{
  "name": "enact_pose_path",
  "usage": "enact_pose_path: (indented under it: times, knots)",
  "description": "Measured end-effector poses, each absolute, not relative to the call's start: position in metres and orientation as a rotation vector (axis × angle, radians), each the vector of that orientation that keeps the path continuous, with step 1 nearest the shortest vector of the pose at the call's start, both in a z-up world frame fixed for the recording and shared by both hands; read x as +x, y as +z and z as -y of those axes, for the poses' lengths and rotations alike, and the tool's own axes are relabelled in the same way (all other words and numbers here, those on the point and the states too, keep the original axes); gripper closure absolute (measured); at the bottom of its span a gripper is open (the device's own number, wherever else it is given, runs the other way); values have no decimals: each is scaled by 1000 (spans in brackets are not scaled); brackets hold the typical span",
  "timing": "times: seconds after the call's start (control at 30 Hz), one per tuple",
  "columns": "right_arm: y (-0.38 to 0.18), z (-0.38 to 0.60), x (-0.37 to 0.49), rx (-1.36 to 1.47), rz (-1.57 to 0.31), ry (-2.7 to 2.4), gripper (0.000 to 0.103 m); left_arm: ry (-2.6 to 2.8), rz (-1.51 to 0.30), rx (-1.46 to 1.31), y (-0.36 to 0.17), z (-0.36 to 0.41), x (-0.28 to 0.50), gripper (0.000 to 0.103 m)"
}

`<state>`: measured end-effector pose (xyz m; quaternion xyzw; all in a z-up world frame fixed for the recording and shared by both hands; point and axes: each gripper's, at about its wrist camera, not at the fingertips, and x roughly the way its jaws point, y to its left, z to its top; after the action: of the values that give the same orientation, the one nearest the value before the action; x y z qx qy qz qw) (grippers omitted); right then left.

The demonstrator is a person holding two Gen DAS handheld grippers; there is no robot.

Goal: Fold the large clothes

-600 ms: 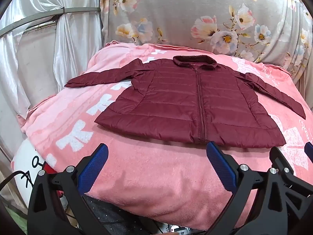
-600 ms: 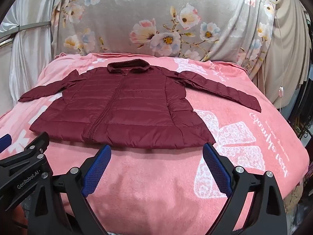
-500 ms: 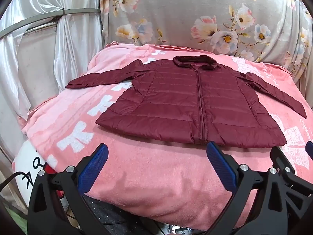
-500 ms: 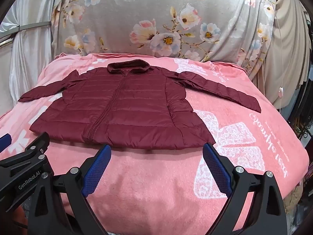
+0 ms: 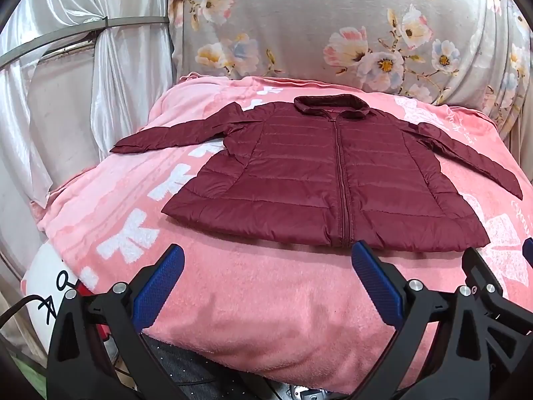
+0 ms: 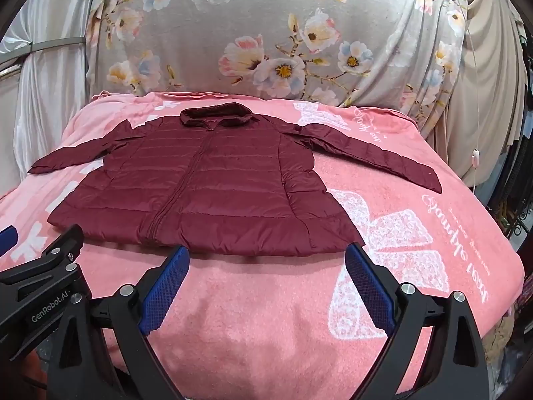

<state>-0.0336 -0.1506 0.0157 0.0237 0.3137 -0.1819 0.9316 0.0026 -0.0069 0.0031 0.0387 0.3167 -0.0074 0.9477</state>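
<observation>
A maroon quilted jacket (image 5: 319, 173) lies flat and zipped on a pink blanket (image 5: 260, 286), collar away from me, both sleeves spread outward. It also shows in the right wrist view (image 6: 213, 193). My left gripper (image 5: 266, 263) is open and empty, just short of the jacket's hem. My right gripper (image 6: 266, 263) is open and empty, also near the hem, to the right of the zip. The right gripper's body shows at the left wrist view's right edge (image 5: 483, 286), and the left gripper's body shows at the right wrist view's left edge (image 6: 43, 266).
The pink blanket (image 6: 399, 233) covers a raised bed-like surface with white prints. A floral grey cloth (image 6: 266, 33) hangs behind. White drapes and a metal bar (image 5: 83, 30) stand at the left. Beige curtains and a hanging cord (image 6: 474, 160) are at the right.
Both grippers have edged slightly forward toward the jacket's hem. The jacket has not moved and both grippers stay open.
</observation>
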Motion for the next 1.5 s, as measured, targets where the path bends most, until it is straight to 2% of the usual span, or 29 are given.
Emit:
enact_pose_path:
  times: [0.83,1.5]
  knots:
    - [17,158,-30,52,-645,-378,10,-19,-643,93,0,10,7,5]
    - [-14,183,47,83,-722,-375,10,2,-703,125,-27,32,83,5]
